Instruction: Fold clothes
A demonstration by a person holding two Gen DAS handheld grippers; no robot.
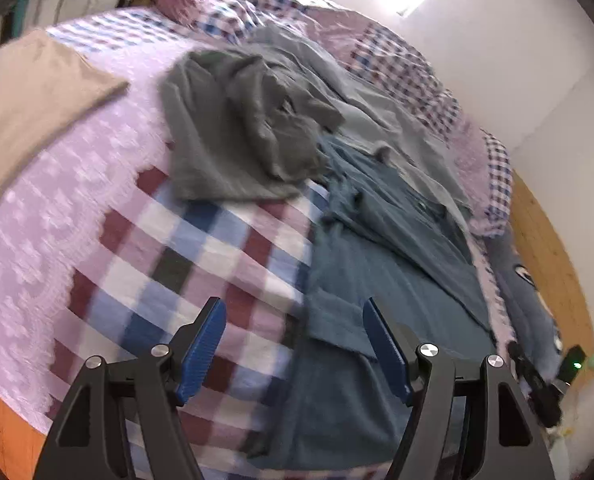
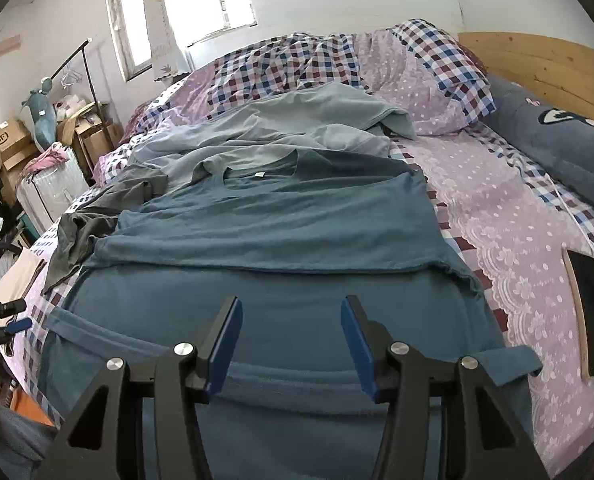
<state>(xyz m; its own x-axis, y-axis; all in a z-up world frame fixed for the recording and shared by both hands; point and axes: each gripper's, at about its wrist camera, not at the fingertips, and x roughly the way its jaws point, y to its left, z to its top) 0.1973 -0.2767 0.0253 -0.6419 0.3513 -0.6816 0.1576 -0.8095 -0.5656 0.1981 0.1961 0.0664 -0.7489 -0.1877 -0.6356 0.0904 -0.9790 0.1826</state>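
Teal shirt (image 2: 273,220) straight ahead of right tool (image 2: 291,344), fold running crosswise; left tool (image 1: 295,350) at its left edge; both agape, empty.

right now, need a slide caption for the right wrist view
Open right gripper hovers over a half-folded teal t-shirt on a checked bedspread, phone alongside.

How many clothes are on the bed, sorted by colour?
Teal-blue T-shirt: 1
Dark grey top: 1
Pale grey-green garment: 1
Tan folded cloth: 1
Total: 4

A further light grey piece may lie in the far pile; I cannot tell.
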